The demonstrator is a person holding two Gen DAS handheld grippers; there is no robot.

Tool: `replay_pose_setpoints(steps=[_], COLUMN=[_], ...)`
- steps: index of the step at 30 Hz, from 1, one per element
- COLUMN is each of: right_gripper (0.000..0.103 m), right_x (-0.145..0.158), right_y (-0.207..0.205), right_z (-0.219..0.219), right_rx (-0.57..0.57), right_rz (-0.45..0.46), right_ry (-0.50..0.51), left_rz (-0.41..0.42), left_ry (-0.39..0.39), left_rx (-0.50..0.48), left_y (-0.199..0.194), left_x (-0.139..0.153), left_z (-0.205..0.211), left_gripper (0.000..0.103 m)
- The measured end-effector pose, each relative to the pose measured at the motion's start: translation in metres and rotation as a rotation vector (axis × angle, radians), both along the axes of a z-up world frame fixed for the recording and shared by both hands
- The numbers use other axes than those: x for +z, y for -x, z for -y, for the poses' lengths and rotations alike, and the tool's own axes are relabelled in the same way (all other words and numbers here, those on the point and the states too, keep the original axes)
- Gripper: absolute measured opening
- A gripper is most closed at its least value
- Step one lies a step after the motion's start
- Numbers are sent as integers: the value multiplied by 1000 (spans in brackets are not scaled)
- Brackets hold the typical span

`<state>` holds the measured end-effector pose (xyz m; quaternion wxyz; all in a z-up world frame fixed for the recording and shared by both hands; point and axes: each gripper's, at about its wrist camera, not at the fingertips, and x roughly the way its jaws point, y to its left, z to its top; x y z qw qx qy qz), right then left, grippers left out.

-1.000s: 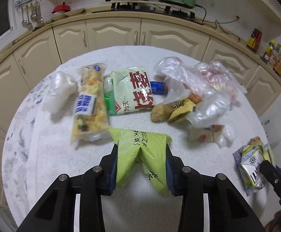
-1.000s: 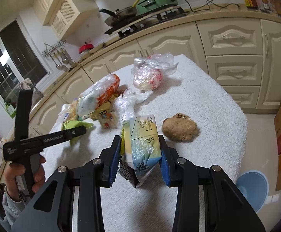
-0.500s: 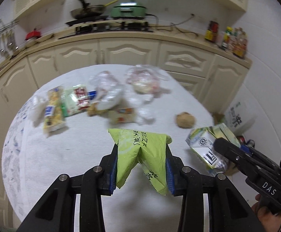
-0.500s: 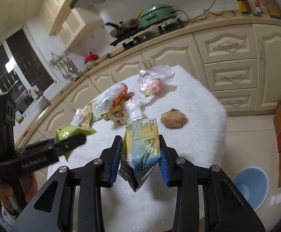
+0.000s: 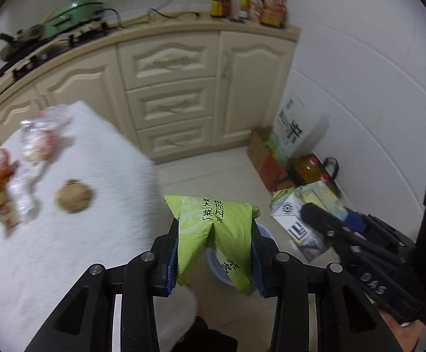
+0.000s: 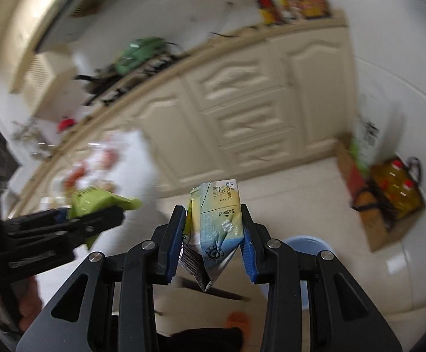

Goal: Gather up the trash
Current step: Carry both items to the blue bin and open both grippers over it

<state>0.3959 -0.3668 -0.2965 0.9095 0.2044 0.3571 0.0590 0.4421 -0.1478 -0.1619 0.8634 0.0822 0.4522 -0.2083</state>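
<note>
My left gripper (image 5: 213, 252) is shut on a crumpled green snack wrapper (image 5: 215, 234), held out past the table's edge above the floor. Just beneath it a light blue bin (image 5: 221, 270) peeks out, mostly hidden by the wrapper. My right gripper (image 6: 211, 240) is shut on a flattened drink carton (image 6: 215, 223), also over the floor, with the blue bin (image 6: 306, 242) right behind its fingers. Each gripper shows in the other's view: the right one with its carton (image 5: 298, 220) at the right, the left one with its wrapper (image 6: 101, 201) at the left.
The white-clothed table (image 5: 66, 249) at the left still carries a brown lump (image 5: 73, 195) and several plastic bags (image 5: 36, 140). Cream cabinets (image 5: 177, 94) line the back. Cardboard boxes and oil bottles (image 5: 306, 170) stand by the wall at the right.
Both grippers have swung right, off the table and out over the floor, keeping hold of the wrapper and the carton. The table's litter has slid to the left of view.
</note>
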Motion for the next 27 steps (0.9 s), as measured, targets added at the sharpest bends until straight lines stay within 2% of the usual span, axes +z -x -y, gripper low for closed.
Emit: replay_pose_setpoints(steps=[5, 13, 16, 21, 27], right_gripper=[36, 41, 41, 50, 54], right_x=[-61, -146, -158, -166, -164], right_y=[-30, -63, -62, -58, -46], right_z=[32, 63, 72, 84, 96], right_rx=[-79, -137, -162, -194, -239], right_rz=[-101, -209, -226, -252, -265], right_ry=[10, 33, 31, 36, 30], left_rz=[-70, -184, -217, -250, -261], left_ry=[-68, -134, -153, -163, -148], left_rx=[-60, -73, -73, -69, -87], left_y=[-46, -116, -134, -157, -168], left_x=[-44, -119, -145, -181, -198], left_z=[50, 116, 132, 157, 176], left_gripper=[36, 36, 36, 37, 37])
